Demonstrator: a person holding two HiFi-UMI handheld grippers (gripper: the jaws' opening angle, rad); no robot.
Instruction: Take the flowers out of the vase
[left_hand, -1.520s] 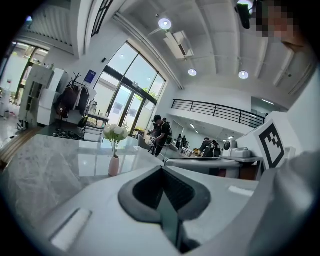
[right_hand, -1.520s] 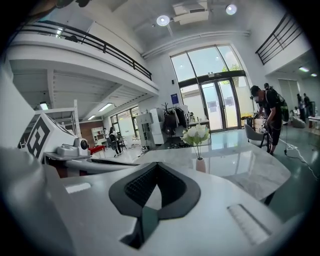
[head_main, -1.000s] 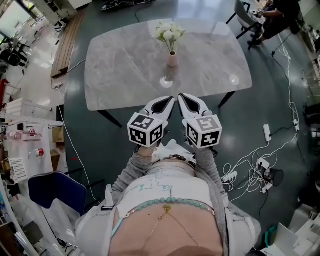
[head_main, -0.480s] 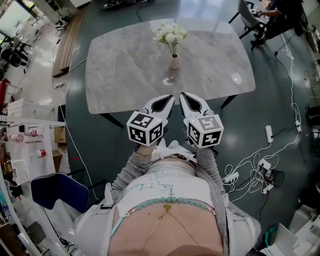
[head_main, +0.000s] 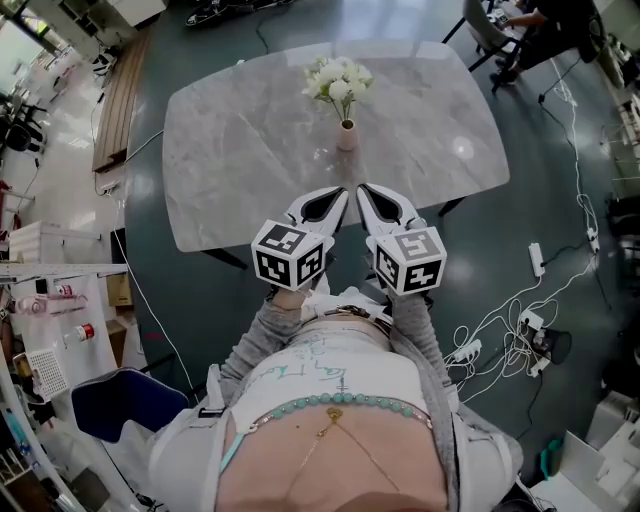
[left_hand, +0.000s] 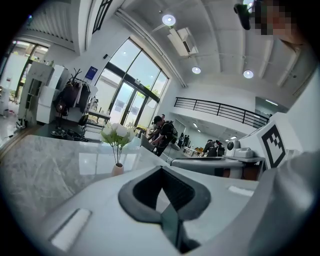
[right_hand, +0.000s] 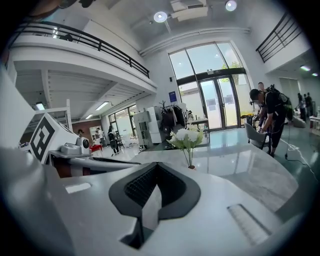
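— Where were the flowers (head_main: 338, 80)?

— Upright in the small pink vase (head_main: 346, 135), a white bunch on green stems. The vase stood on the grey marble table (head_main: 230, 150), roughly mid-width and a little toward the far edge.

— And the two tools?

— Side by side over the table's near edge, both aimed at the vase and well apart from it. The left gripper (head_main: 338, 198) had its jaws pressed together on nothing. The right gripper (head_main: 368, 198) was the same, with its pads meeting and nothing between them. Their tips sat just beside each other.

— What lay between them and the vase?

— Polished tabletop, with the vase's faint reflection (head_main: 325, 155) just near of it and a bright light spot (head_main: 462, 148) off to the right.

— Anything around the table?

— A blue chair (head_main: 125, 400) near left. White shelving (head_main: 40, 300) stood along the left wall. Cables and power strips (head_main: 520, 330) were strewn across the dark floor on the right. A person in dark clothes (head_main: 545, 25) was at the far right corner, by a grey chair (head_main: 485, 20).
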